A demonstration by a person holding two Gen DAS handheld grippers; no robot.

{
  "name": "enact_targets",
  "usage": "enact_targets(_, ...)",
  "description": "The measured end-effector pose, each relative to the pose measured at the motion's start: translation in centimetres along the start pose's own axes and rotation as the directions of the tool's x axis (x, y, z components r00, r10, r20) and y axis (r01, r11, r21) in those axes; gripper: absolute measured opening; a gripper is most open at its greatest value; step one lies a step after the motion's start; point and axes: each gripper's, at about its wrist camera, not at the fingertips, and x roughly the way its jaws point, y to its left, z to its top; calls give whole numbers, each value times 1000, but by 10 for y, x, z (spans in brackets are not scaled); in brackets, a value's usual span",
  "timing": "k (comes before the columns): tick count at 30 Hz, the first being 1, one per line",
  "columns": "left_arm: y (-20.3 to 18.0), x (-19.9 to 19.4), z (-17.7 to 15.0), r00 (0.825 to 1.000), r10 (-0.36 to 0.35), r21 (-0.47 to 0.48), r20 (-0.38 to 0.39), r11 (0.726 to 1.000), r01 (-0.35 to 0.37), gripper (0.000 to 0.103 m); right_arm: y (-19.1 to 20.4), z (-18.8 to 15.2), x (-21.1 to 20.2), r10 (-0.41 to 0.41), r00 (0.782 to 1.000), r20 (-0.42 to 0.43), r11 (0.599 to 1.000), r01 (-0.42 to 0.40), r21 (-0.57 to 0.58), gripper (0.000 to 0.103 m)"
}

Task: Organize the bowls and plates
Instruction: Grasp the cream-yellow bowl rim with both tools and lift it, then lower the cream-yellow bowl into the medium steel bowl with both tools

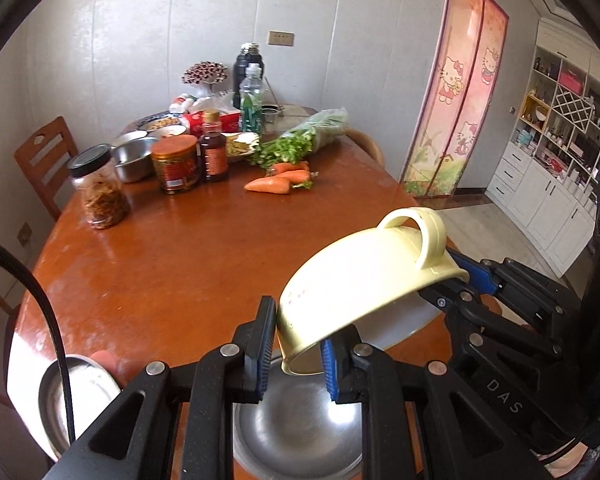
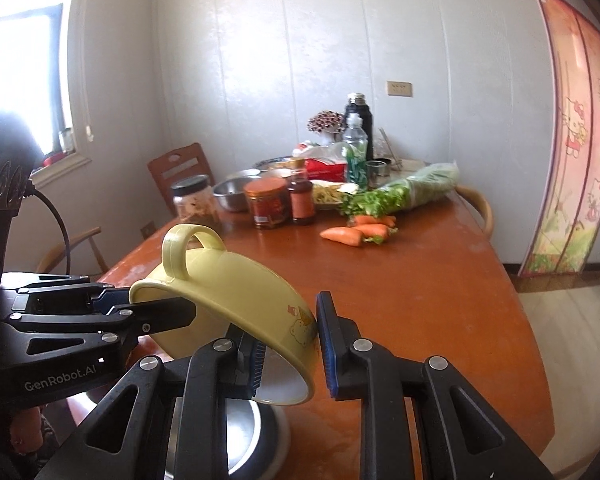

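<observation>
Fingers (image 1: 265,344) of both grippers clamped on yellow bowl's (image 1: 364,280) rim, bowl tilted above steel bowl (image 1: 296,432).

The steel bowl (image 1: 300,420) below is partly hidden by the yellow bowl (image 1: 360,276) and gripper fingers. The steel plate (image 1: 80,396) is cut off at the near left edge.

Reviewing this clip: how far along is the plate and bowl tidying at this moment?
Done: nothing visibly stacked yet. In hand: both grippers, left gripper and right gripper, clamp opposite rims of the yellow handled bowl, tilted in the air above a steel bowl. Left: a steel plate nearby and more steel bowls among the jars.
</observation>
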Motion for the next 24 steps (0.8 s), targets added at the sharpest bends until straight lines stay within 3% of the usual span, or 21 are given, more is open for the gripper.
enact_targets(13, 19, -33, -39, 999, 37, -9, 3, 999, -37, 21, 45, -16, -12, 54, 998, -16, 998, -55, -27, 25)
enact_targets(24, 17, -43, -62, 998, 55, 2, -12, 998, -55, 22, 57, -34, -22, 77, 995, -56, 996, -79, -38, 25)
